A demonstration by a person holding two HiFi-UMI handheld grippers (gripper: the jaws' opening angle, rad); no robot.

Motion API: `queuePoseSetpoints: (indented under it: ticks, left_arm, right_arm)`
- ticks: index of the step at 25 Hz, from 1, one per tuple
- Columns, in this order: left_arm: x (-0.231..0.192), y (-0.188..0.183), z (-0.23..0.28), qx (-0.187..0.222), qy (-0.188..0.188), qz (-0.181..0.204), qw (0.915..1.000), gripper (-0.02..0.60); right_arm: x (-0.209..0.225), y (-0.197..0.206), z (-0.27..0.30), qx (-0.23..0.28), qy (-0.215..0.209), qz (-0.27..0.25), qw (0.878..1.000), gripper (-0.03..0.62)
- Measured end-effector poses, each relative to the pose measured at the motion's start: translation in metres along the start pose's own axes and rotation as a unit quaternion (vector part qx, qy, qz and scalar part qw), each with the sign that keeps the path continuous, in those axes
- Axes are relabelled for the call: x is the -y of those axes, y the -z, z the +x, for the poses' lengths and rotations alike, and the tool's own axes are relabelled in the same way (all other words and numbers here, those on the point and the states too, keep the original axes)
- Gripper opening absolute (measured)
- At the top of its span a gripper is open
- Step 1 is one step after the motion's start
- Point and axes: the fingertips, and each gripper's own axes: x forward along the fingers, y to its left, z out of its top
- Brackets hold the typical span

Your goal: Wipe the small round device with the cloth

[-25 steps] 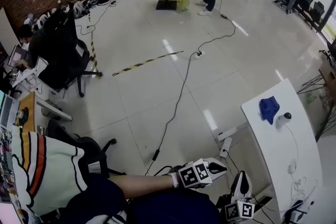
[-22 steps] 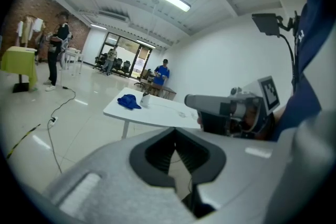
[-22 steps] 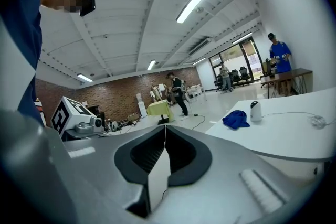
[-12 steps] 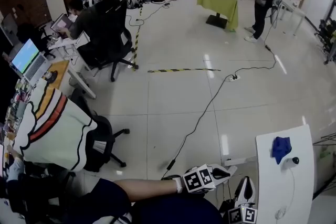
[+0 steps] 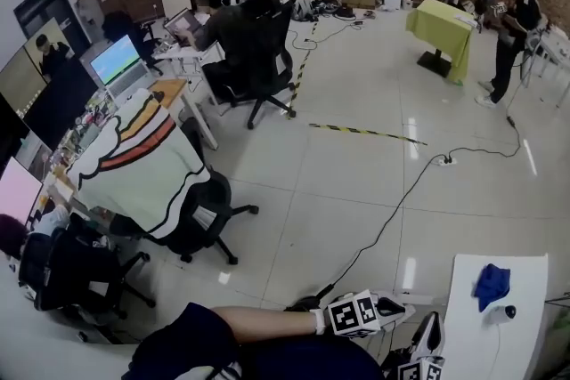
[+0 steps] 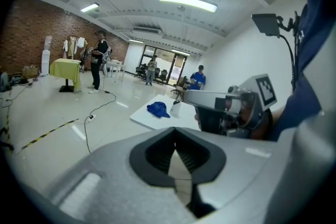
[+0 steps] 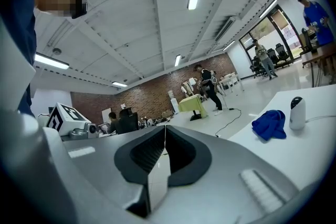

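1. Head view: my left hand-held gripper (image 5: 396,310) sat at the bottom centre of the frame with my forearm (image 5: 267,320) stretched out behind it. My right hand-held gripper (image 5: 433,332) poked up from the bottom edge just to its right.
2. In the left gripper view, my left jaws were pressed together, with nothing caught between them.
3. In the right gripper view, my right jaws were likewise clenched tight on nothing.
4. The white worktop (image 5: 530,351) filled the lower right corner of the head view. Both of my grippers were off its left edge, touching nothing on it.
5. The blue cloth (image 5: 492,285) lay crumpled near the top end of the worktop in the frame. The small round device (image 5: 506,312), white with a dark face, stood upright just below and right of it.
6. In the right gripper view, the cloth lay at the middle right and the device stood just to its right, both well apart from my jaws.
7. Further up the head view, a black cable (image 5: 392,218) snaked over the pale floor. A yellow-covered table (image 5: 443,31) stood at the upper right with a person (image 5: 512,31) standing beside it.
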Motion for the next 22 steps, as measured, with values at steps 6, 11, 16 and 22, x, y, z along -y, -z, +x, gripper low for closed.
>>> queuePoseSetpoints:
  ticks: [6,11,16,22]
  left_arm:
    - [0.010,0.003,0.013,-0.012,-0.006,0.004,0.9999,0.003]
    - [0.022,0.002,0.032,-0.032,0.024,0.012,0.9991,0.002]
    - [0.025,-0.008,0.068,-0.048,0.079,0.035,0.9951,0.003]
    - [0.007,-0.052,0.100,-0.048,0.162,0.071,0.9830,0.002]
  right_arm:
    - [0.025,0.001,-0.007,-0.002,-0.006,0.018,1.000,0.012]
    - [0.046,0.004,-0.014,-0.006,-0.017,0.034,0.999,0.012]
    - [0.074,-0.019,-0.015,0.010,0.028,0.038,0.999,0.012]
    - [0.101,-0.058,-0.013,0.052,0.143,0.016,0.988,0.012]
